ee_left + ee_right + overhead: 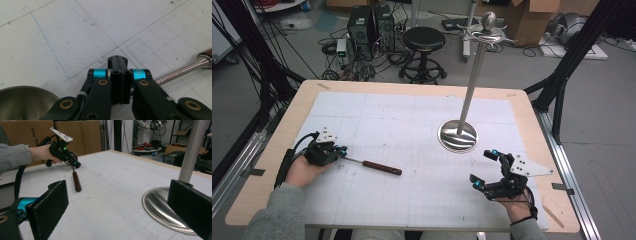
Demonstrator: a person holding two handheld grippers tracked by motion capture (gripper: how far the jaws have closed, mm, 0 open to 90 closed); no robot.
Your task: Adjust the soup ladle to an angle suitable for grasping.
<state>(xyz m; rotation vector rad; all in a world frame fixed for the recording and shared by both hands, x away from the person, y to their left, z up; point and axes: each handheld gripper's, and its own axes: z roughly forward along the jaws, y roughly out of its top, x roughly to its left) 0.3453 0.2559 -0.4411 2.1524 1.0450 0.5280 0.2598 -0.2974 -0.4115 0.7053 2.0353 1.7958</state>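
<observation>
Steel-shafted ladle (371, 164) with a brown handle lies on the table (412, 90), clenched by the left gripper (343, 150); the right gripper (483, 169) gapes, released.

The ladle's (373, 165) bowl lay under the left gripper (343, 150) in the high view, hidden by the hand and the black body. In the left gripper view the bowl (23, 102) was cut off by the lower left corner, and the wooden handle (206, 53) ran out past the right edge (only its first bit showed). Where the closed jaws met the metal shaft was covered by the jaws themselves. In the right gripper view the stand (160, 206) lost its top to the upper edge, and the near jaw covered part of its round base. The right gripper's (120, 202) own jaws were cropped at bottom and right.
</observation>
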